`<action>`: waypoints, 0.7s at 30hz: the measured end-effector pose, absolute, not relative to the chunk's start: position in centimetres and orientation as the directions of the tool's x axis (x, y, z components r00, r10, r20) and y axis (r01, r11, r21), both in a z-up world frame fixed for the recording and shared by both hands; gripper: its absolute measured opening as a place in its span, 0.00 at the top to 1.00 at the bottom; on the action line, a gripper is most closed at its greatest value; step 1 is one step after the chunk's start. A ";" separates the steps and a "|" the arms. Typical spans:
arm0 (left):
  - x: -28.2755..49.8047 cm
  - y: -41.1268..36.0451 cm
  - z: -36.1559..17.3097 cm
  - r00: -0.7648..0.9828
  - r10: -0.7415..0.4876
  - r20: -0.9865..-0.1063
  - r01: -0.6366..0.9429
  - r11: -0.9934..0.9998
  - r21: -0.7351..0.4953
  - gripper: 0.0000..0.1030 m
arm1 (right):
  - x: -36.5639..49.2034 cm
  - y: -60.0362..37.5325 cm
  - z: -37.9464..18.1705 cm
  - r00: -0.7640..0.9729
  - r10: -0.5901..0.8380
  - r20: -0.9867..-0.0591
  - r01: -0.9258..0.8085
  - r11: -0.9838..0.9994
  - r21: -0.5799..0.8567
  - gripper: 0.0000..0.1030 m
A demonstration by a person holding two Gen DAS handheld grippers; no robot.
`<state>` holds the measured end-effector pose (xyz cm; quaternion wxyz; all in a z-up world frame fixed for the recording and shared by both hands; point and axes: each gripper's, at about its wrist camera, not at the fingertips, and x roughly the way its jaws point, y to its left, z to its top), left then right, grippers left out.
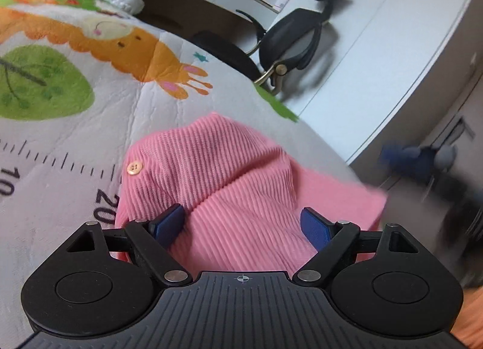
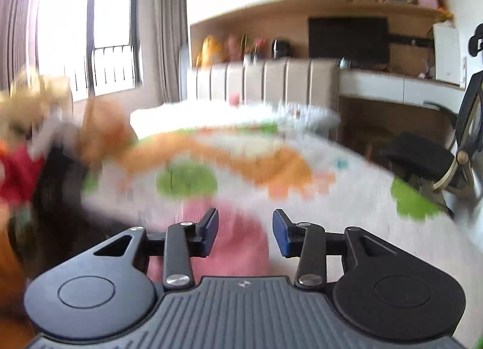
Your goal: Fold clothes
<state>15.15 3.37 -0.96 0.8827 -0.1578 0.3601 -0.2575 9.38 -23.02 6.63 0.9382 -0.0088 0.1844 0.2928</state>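
My left gripper is spread right over the pink garment, which lies on the bedspread; my right gripper, also spread, is farther back.

Ruler marks with numbers 10 and 20 on printed blanket

Bare quilt beyond pink garment

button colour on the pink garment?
Pale peach button on pink ribbed garment; left wrist view.
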 end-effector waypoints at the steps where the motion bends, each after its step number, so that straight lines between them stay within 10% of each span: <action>1: 15.1 3.2 -0.9 0.611 -0.562 -0.558 0.347 0.823 -0.449 0.14 | 10.3 -22.4 7.1 0.757 0.562 -0.334 -0.563 0.820 0.103 0.59; 9: 11.5 4.3 0.5 0.651 -0.525 -0.548 0.355 0.849 -0.391 0.09 | 19.6 -12.6 -2.1 0.647 0.410 -0.643 -0.551 0.834 -0.023 0.56; 21: 8.2 9.0 -0.2 0.649 -0.497 -0.576 0.263 0.857 -0.443 0.07 | 8.4 -16.0 2.2 0.653 0.510 -0.560 -0.658 0.748 -0.086 0.39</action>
